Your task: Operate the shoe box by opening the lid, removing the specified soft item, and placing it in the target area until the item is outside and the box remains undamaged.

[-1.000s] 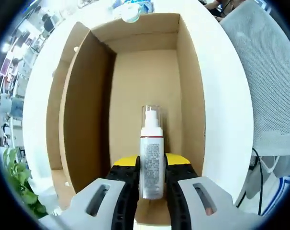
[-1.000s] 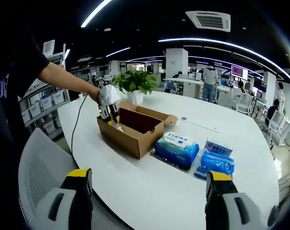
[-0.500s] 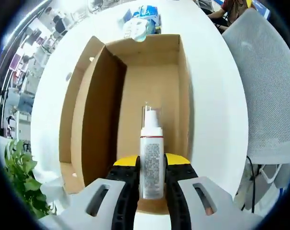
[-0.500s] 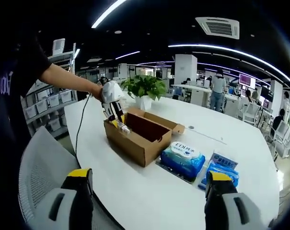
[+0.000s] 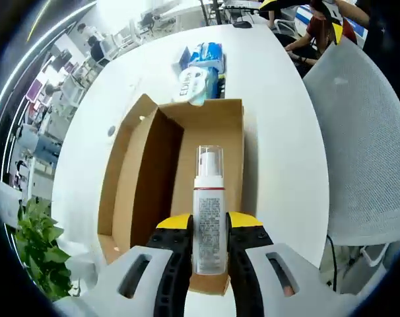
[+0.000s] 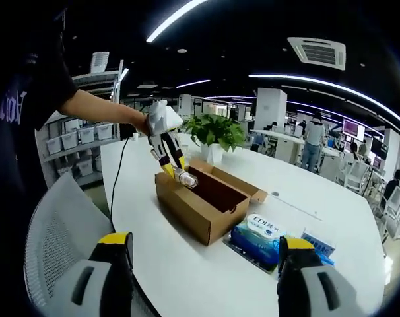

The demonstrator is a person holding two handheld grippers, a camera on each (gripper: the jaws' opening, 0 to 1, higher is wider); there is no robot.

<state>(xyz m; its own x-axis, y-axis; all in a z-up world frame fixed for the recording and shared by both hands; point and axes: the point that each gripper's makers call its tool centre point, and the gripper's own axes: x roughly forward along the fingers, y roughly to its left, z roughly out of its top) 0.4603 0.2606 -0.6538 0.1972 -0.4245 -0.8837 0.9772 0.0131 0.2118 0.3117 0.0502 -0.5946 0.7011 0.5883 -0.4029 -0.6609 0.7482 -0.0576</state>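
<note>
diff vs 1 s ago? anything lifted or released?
The left gripper, still shut on the pump bottle, has raised it up out of the cardboard box; the box looks smaller in the left gripper view. Nothing released. The box, the wipes packs on the table and the open right gripper stayed put.

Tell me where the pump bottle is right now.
The pump bottle is clamped between the left gripper's jaws, held above the open cardboard box; in the right gripper view it hangs over the box's near end, by the potted plant.
</note>
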